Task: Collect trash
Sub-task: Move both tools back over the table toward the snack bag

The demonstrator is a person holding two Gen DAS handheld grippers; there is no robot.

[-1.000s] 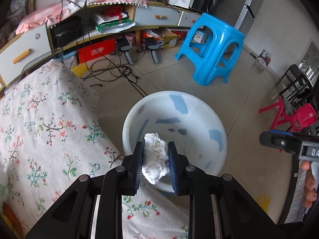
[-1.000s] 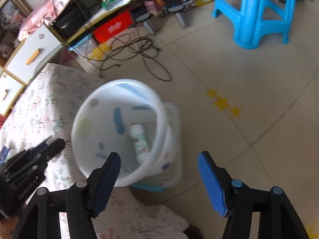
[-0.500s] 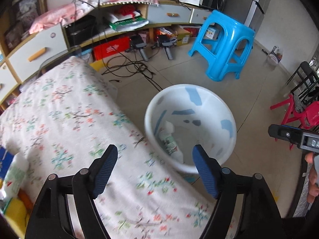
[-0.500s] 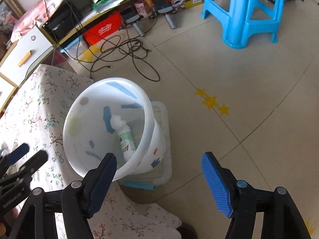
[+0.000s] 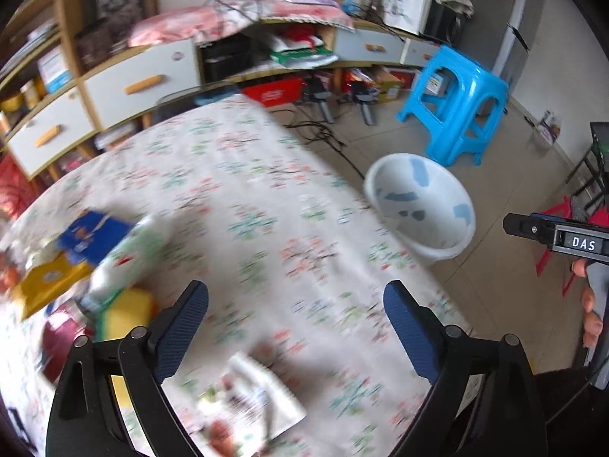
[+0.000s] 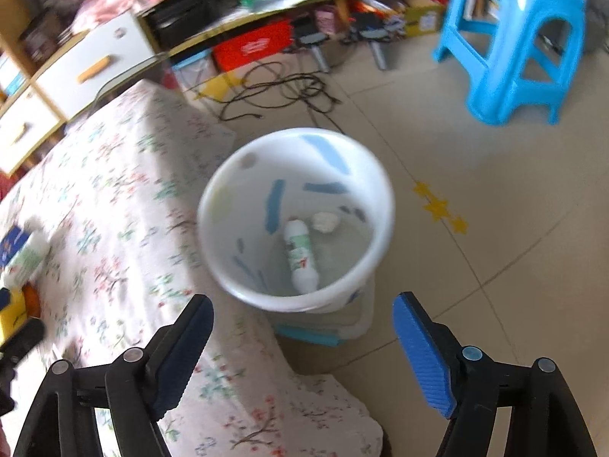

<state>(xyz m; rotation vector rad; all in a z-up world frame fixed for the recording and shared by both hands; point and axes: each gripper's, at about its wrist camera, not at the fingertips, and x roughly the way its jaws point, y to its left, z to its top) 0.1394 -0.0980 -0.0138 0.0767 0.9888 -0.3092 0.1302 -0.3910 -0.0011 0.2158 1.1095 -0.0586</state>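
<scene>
The white bin (image 6: 297,221) stands on the floor beside the table, also in the left wrist view (image 5: 418,205). Inside lie a white bottle (image 6: 301,257) and a crumpled paper ball (image 6: 325,222). My left gripper (image 5: 295,329) is open and empty above the floral tablecloth (image 5: 247,198). A flat printed wrapper (image 5: 253,403) lies below it. My right gripper (image 6: 302,342) is open and empty near the bin, over the table's edge; it also shows at the right of the left wrist view (image 5: 555,238).
A blurred pile sits at the table's left: a blue box (image 5: 93,230), a white and green packet (image 5: 125,262), a yellow pack (image 5: 45,285). A blue stool (image 6: 521,45) and cables (image 6: 281,87) are on the floor. Shelves (image 5: 114,87) line the back.
My left gripper opened and dropped the paper ball into the bin, then swung left and back over the table. My right gripper shifted slightly, staying open.
</scene>
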